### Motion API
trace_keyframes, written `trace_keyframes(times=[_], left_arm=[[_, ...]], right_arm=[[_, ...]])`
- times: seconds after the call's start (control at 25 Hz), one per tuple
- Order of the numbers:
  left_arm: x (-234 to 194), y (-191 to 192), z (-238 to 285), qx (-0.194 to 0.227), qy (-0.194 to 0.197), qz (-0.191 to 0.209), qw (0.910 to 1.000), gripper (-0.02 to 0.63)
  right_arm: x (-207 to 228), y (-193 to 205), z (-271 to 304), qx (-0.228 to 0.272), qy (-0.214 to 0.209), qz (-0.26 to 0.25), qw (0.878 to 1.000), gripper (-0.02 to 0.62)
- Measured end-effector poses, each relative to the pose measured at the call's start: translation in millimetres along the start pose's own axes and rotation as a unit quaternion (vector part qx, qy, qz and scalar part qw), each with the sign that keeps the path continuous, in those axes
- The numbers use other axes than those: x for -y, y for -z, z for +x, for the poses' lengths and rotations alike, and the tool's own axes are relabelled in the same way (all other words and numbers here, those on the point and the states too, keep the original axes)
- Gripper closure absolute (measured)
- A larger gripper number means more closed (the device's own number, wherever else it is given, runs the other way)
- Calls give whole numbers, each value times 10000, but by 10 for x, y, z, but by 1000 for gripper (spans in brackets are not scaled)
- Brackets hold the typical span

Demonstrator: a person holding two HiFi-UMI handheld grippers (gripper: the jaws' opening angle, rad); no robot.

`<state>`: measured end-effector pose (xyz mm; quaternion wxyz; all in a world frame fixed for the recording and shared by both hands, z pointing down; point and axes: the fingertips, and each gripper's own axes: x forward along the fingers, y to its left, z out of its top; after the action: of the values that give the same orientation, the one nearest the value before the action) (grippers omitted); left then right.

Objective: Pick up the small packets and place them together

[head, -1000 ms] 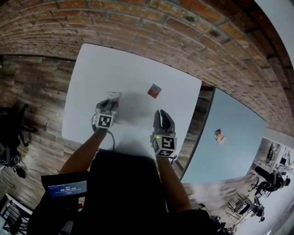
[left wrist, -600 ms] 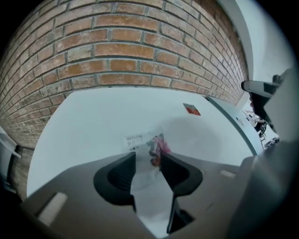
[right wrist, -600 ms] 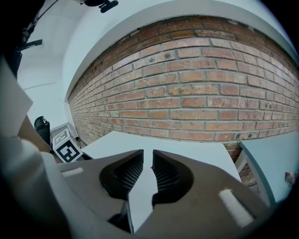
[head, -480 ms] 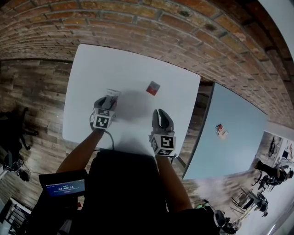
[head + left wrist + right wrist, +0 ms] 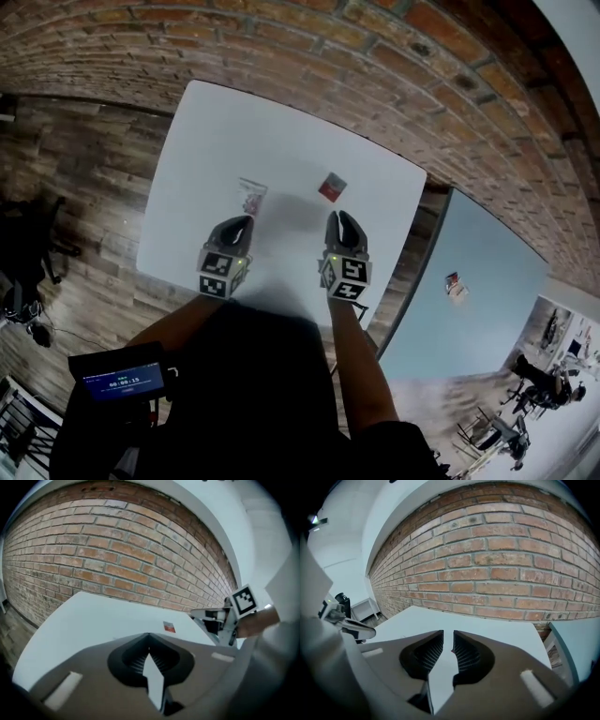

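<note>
A pale see-through packet (image 5: pixel 251 195) lies on the white table (image 5: pixel 216 122), just beyond my left gripper (image 5: pixel 240 221). That gripper has just been closing and is now shut, its tips (image 5: pixel 149 635) met with nothing between them. A red packet (image 5: pixel 332 187) lies to the right, a short way ahead of my right gripper (image 5: pixel 344 217). The left gripper view shows the red packet (image 5: pixel 169 627) flat on the table. The right gripper (image 5: pixel 448 632) stands open by a narrow gap and holds nothing; a sliver of red shows through the gap.
A brick wall (image 5: pixel 394 66) runs behind the table. A blue-grey table (image 5: pixel 469 244) to the right carries another small packet (image 5: pixel 455 284). Wooden floor (image 5: pixel 75 187) lies to the left. A small screen (image 5: pixel 120 382) sits by the person's left side.
My left gripper was at the pale packet, then pulled back and up, leaving it on the table. The right gripper edged forward toward the red packet.
</note>
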<state>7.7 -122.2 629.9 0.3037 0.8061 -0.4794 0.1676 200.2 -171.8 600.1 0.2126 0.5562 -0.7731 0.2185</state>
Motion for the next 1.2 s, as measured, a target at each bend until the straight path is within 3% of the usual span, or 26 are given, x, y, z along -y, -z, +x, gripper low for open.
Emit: trace_keyframes(times=[0.16, 0.56, 0.84, 1.2], left_arm=[[117, 41, -151, 82, 93, -85, 9999, 606], [-176, 144, -438, 4, -282, -349, 9990, 606], [-330, 240, -586, -20, -622, -481, 9969, 606], [-312, 338, -654, -107, -599, -541, 9967, 606]], right_arm=[[105, 147, 342, -427, -37, 31, 9991, 477], [525, 485, 1016, -1336, 195, -228, 9906, 489], [497, 564, 1244, -1655, 225, -648, 9838, 486], [410, 672, 1259, -1805, -1, -912, 9793, 489]])
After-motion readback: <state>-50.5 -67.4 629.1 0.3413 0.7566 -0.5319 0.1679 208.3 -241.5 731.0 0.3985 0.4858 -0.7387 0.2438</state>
